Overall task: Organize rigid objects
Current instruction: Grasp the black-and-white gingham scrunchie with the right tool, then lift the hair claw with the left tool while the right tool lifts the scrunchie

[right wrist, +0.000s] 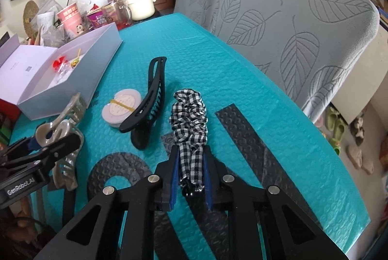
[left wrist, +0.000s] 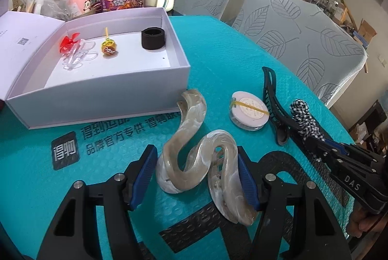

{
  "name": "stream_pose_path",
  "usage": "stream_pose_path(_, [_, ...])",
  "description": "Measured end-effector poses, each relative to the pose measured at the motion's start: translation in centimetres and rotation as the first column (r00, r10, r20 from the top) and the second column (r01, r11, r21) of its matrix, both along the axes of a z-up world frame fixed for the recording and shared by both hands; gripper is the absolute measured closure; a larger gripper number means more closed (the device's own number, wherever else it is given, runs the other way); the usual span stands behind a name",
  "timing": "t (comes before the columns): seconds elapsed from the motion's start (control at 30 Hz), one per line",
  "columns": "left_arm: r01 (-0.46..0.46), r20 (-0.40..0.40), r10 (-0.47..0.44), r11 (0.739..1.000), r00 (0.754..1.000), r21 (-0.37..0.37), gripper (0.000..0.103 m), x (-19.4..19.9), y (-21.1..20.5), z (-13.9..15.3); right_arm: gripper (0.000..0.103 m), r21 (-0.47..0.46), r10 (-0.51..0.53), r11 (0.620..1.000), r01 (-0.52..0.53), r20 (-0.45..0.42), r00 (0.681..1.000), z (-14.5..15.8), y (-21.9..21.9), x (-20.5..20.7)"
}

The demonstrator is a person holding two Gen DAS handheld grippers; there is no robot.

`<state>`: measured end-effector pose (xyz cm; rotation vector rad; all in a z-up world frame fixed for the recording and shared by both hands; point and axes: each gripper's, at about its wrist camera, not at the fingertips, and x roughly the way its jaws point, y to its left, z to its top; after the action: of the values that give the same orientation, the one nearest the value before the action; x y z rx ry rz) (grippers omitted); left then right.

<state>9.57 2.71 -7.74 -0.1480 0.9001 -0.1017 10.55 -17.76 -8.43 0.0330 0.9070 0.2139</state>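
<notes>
Landmark: open white cardboard box (left wrist: 135,80) on teal bubble-wrap mat (left wrist: 218,46).

Marbled beige S-curved acrylic hair claw (left wrist: 194,158) lies just in front of box. Judged light, stiff, glossy, so slippery and likely brittle; best taken across its near lobe. Left gripper (left wrist: 197,181) is tilted down, jaws part-open w/ blue pads flanking that lobe; right-hand pad touching, firm grip not confirmed.

Black-white gingham fabric scrunchie (right wrist: 190,124), right of box, well apart: soft, compressible. Right gripper (right wrist: 191,177), also angled down, is clamped tight on its near end.
</notes>
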Motion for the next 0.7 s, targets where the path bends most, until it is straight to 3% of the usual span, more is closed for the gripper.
stream_pose_path(0.13, [-0.010, -0.012, 0.010, 1.000, 1.000, -0.010, 0.039, -0.7, 0.7, 0.0, 0.086, 0.047, 0.013, 0.999, -0.013, -0.004, 1.000, 0.4, -0.1, -1.3])
stream_pose_path(0.43, [-0.003, -0.052, 0.003, 1.000, 0.999, -0.005, 0.039, -3.2, 2.7, 0.2, 0.086, 0.034, 0.125, 0.992, -0.125, 0.002, 0.992, 0.9, 2.1, -4.4])
stream_pose_path(0.7, [-0.080, -0.131, 0.074, 0.996, 0.989, -0.040, 0.038, -4.2, 5.7, 0.0, 0.086, 0.011, 0.201, 0.980, -0.200, -0.023, 0.979, 0.3, 4.7, -5.1])
